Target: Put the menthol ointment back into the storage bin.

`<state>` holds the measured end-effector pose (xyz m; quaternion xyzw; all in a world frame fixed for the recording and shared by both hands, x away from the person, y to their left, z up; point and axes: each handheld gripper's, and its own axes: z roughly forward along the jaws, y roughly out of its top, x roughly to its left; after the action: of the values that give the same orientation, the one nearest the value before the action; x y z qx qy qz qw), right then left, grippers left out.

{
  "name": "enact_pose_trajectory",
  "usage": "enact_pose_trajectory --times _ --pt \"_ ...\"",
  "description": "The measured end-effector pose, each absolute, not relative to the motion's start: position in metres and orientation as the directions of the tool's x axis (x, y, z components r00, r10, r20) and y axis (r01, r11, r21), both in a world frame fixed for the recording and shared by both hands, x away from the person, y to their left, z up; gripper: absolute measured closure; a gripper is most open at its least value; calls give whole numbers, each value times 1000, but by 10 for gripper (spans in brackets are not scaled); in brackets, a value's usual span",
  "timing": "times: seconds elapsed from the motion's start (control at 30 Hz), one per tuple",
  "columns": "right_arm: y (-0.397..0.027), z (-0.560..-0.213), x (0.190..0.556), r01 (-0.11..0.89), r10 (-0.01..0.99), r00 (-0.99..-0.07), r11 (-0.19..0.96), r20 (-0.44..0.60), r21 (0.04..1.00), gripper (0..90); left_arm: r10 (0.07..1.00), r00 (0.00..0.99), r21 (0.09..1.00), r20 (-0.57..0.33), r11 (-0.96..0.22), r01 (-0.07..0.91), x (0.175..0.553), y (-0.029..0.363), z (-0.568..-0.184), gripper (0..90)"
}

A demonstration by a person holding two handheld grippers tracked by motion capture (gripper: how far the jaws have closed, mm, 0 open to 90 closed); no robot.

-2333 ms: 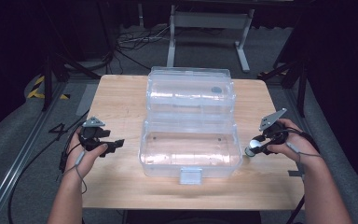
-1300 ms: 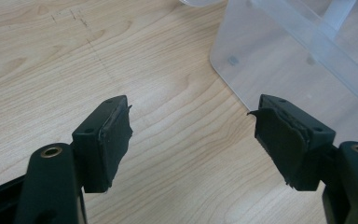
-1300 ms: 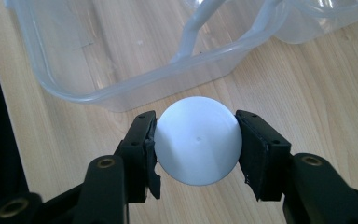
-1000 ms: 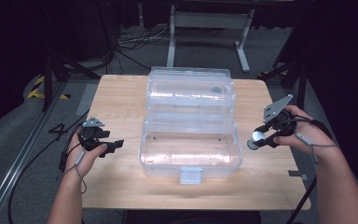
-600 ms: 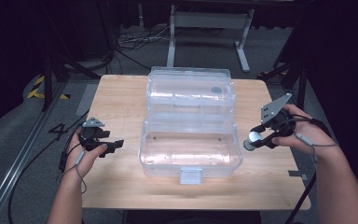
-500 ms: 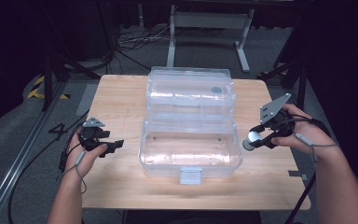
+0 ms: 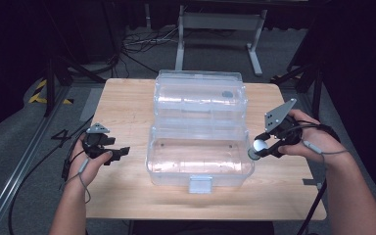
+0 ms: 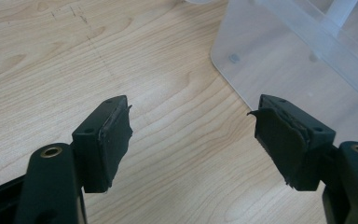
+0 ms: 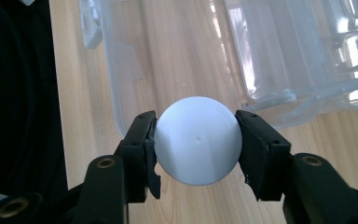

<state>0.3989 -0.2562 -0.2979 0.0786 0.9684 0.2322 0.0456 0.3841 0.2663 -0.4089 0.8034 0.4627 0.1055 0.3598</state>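
Carrying a white ball [image 9: 197,140], the right gripper [image 7: 261,149] had it clamped between both pads, just off the right wall of the open clear box [image 7: 199,164] near the table's [image 7: 122,107] right edge. Left gripper [image 8: 191,135] hung released, nothing between its jaws, by the left edge. Judged step: bringing the ball over the tray; next comes a lift past the rim, then release. A dark spot in the lid stayed unreadable.

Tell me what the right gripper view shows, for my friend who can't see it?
A white ball is squeezed between the two black pads of the right gripper, one on each side. Behind it sits an open clear plastic box on a light wooden table.
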Motion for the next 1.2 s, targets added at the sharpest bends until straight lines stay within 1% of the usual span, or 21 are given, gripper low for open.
enact_pose_trajectory --times 0.27,0.83,1.2 --pt "-249 -298 399 110 147 -988 883 -48 455 508 817 552 673 -165 -316 669 384 266 -410 273" --pt "-232 -303 400 115 133 -991 896 -12 428 508 815 556 669 -166 -321 670 385 265 -411 273" --pt "-223 -308 401 102 109 -994 905 6 412 508 815 556 668 -163 -323 670 385 266 -411 273"
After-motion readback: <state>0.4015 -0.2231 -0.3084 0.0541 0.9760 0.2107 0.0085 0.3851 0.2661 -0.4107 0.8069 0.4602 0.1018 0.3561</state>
